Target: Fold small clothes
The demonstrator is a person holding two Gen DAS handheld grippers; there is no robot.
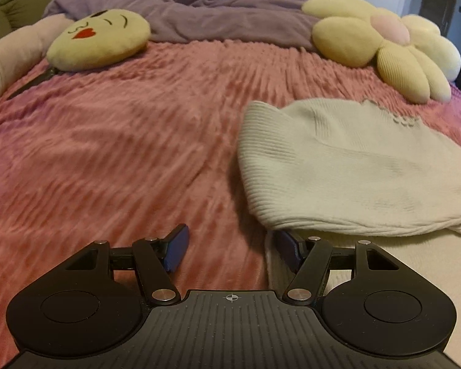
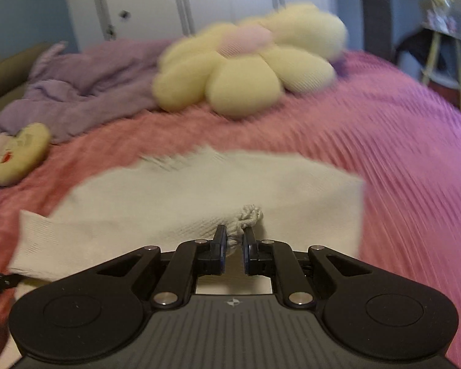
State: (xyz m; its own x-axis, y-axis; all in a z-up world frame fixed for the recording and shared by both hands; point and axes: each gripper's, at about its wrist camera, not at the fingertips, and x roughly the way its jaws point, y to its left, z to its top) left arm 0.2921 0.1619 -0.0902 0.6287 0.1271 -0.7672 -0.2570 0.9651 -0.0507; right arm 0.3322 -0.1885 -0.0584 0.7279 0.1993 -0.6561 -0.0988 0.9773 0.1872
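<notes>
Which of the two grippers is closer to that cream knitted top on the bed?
Right. The right gripper is pinching a bunched bit of the cream knitted top; the left gripper is open at its edge, gripping nothing.

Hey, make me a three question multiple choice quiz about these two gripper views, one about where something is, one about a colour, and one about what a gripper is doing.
1. Where is the flower cushion relative to the white knit garment?
A. Beyond it
B. Beneath it
C. On the floor

2. What colour is the crumpled blanket at the far side of the bed?
A. Green
B. Purple
C. Black

3. What is the right gripper doing?
A. Open above bare bedspread
B. Shut on a bunch of the garment
C. Gripping a cushion

Answers: 1 A, it lies farther away on the pink bedspread. 2 B, it is lilac. 3 B, bunched knit fabric sits pinched in its jaws.
</notes>
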